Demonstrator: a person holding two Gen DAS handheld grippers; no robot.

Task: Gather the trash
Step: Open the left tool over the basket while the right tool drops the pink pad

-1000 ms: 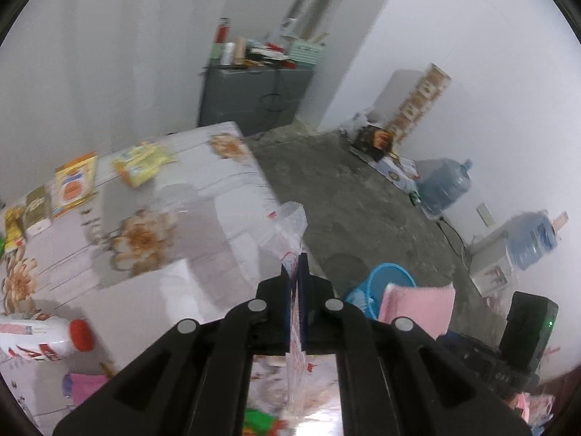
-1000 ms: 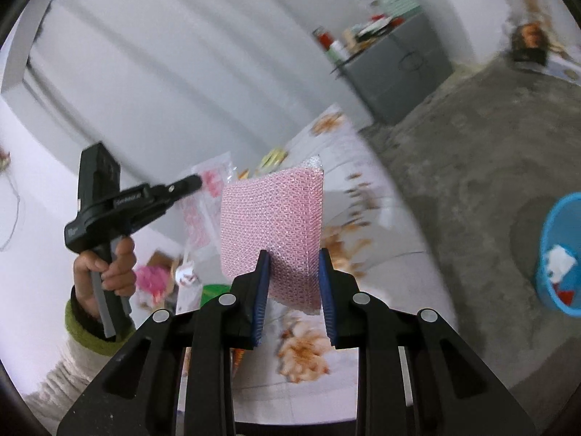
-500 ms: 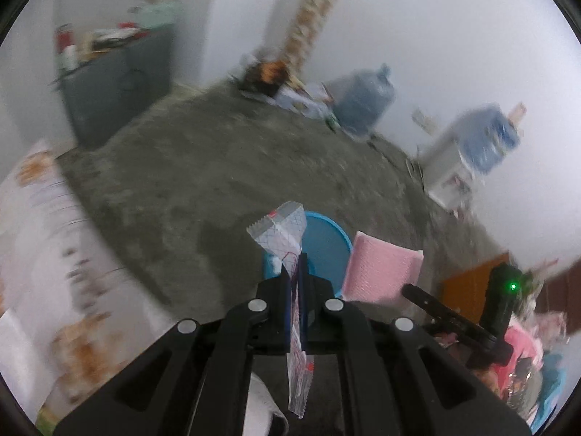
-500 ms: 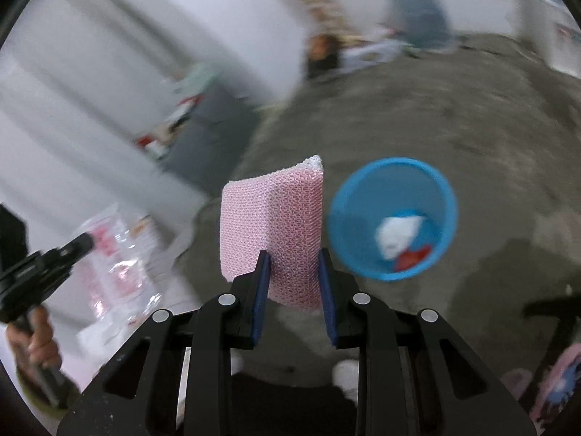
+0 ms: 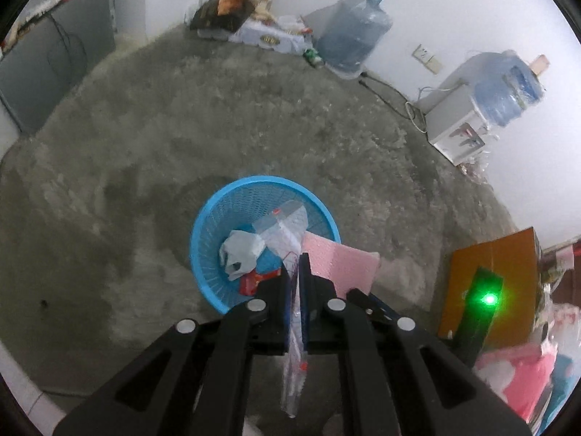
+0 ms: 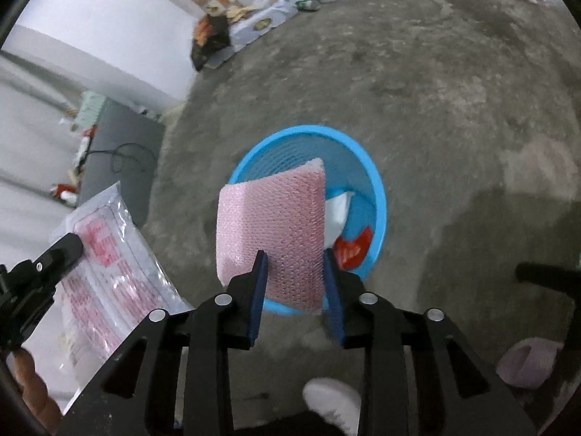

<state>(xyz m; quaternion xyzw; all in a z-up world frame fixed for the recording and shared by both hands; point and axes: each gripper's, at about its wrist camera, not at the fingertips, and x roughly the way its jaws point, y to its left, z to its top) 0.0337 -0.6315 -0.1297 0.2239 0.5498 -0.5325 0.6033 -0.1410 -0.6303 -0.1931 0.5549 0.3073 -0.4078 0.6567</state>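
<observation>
Two tools now over the round blue mesh plastic bin (image 5: 203, 239), counter gone from view. Left tool (image 5: 298, 267) barely parted, jaws opening, thin clear plastic wrapper with red print (image 5: 290, 378) between the pads. Right tool (image 6: 295, 265) part open and widening, pink bubble-wrap pouch (image 6: 270, 225) loose between fingers, above bin. Drop seemingly underway; white bag and red scrap already inside.
</observation>
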